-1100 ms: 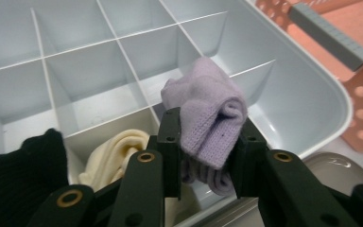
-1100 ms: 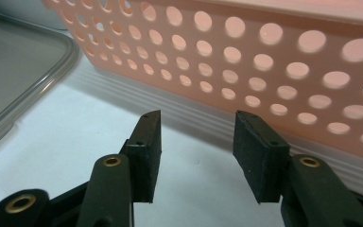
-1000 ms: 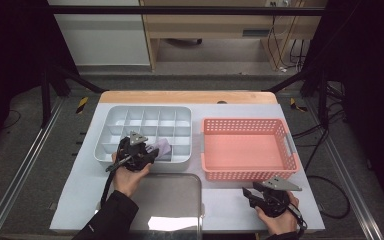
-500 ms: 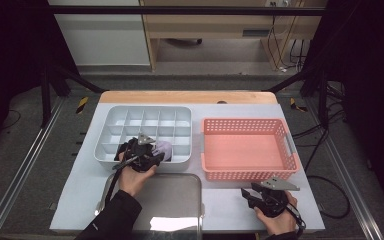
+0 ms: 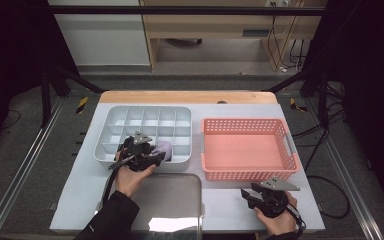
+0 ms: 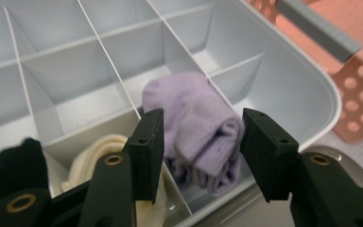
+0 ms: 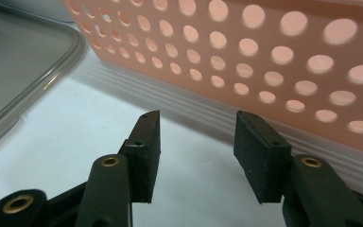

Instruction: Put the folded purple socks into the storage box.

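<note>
High view: left gripper [image 5: 156, 154] at grey divided tray [image 5: 111, 116]'s front row; left gripper view: jaws open astride rolled lilac sock [image 6: 194, 124], could snag thin divider or cream sock [image 6: 94, 156] next door; right gripper view: right gripper [image 7: 194, 152] open, idle on bench

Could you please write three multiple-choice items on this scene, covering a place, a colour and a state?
1. Where does the purple sock lie?
A. in the pink basket
B. in the divided grey tray
C. on the metal tray

2. What colour is the rolled thing in the compartment beside it?
A. cream
B. red
C. green

3. How does the left gripper stand?
A. shut on the sock
B. open, its jaws at either side of the sock
C. open over the basket

Answers: 1 B, the divided grey tray has walls around the sock; 2 A, it looks pale cream; 3 B, gaps show beside both jaws.
</note>
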A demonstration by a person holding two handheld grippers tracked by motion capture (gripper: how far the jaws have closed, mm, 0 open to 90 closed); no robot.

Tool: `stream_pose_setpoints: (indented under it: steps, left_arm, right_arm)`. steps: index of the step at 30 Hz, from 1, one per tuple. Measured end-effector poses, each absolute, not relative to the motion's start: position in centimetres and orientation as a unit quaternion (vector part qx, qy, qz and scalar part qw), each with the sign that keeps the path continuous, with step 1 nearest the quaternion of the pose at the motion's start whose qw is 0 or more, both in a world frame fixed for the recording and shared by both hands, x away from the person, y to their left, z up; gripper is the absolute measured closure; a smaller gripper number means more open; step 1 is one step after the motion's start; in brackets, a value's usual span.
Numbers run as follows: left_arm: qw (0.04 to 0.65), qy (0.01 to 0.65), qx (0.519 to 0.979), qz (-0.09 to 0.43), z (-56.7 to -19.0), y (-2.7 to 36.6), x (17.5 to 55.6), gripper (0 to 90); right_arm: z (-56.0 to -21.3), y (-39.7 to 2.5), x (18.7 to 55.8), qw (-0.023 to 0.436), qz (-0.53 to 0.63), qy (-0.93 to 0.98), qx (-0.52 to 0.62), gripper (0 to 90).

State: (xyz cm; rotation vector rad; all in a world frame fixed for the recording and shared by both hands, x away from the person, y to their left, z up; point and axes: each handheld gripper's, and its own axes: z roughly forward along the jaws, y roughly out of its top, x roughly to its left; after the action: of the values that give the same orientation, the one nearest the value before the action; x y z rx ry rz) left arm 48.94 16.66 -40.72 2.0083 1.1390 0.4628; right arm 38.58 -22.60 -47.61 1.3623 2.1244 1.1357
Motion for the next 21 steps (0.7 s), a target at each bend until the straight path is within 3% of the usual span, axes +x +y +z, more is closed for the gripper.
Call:
stream_pose_setpoints:
  steps: [4,7,13,17,21]
  left_arm:
    - [0.386,0.446,0.787,0.179,-40.7,16.6,49.3,65.9]
    - [0.371,0.450,0.793,0.176,-41.2,16.4,49.5,72.8]
    - [0.364,0.453,0.798,0.161,-42.4,16.9,49.6,72.4]
    - [0.370,0.450,0.796,0.166,-42.1,16.9,49.4,63.1]
    - [0.400,0.444,0.783,0.170,-41.3,17.3,49.2,66.6]
  right_arm:
    - [-47.6,-22.6,38.6,0.186,0.403,0.755,0.483,52.6]
    - [-47.6,-22.6,38.6,0.187,0.403,0.755,0.482,53.1]
    - [-47.7,-22.6,38.6,0.184,0.403,0.755,0.483,53.1]
    - [-47.6,-22.7,38.5,0.186,0.403,0.755,0.484,52.9]
    - [-47.6,-22.7,38.5,0.187,0.404,0.754,0.483,53.2]
